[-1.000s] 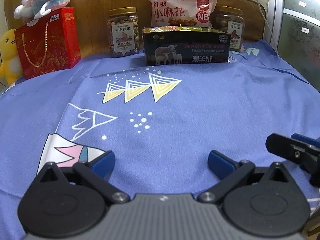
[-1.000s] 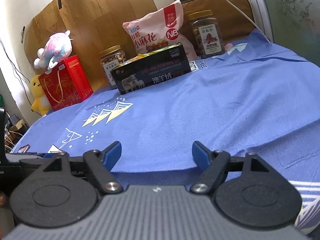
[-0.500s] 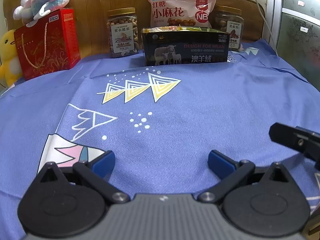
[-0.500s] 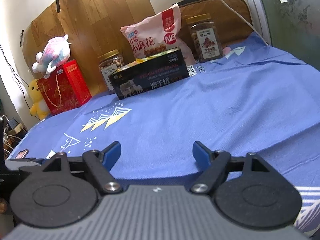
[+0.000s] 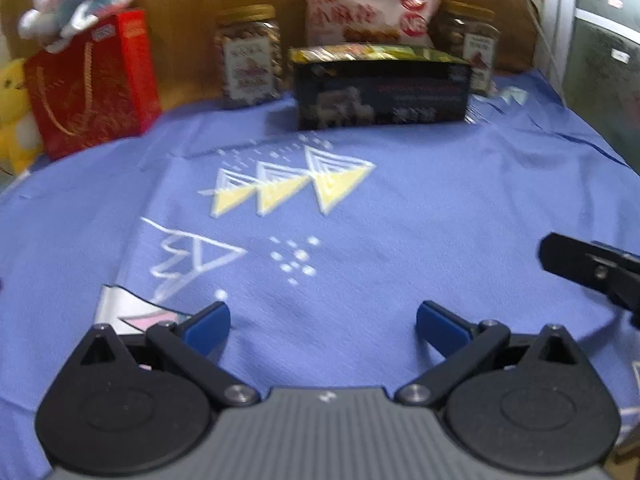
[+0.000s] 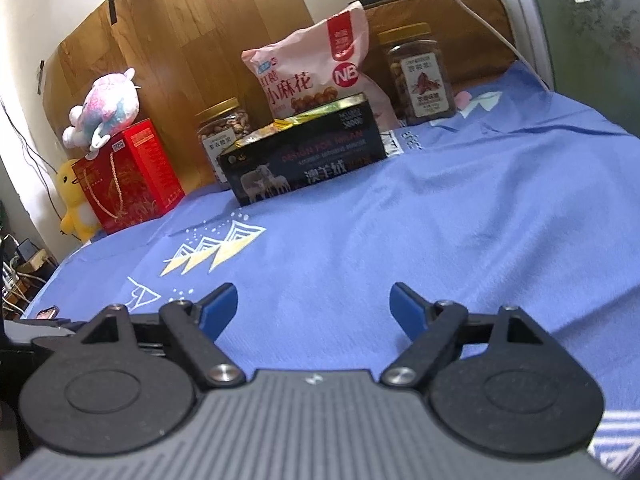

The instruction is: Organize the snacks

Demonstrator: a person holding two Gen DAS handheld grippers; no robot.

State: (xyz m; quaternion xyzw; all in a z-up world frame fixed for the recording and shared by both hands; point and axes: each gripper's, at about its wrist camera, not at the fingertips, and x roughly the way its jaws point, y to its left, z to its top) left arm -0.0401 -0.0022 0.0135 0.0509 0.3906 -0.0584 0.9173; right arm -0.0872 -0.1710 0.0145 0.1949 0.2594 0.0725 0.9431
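Blue sheet; both grippers agape, empty.

The left gripper is held low over a blue bedsheet, its jaws spread wide with nothing between them. At the far edge a black box is flanked by two nut jars, with a pink snack bag behind. A red gift bag is seen at left, the right gripper's tip at right.
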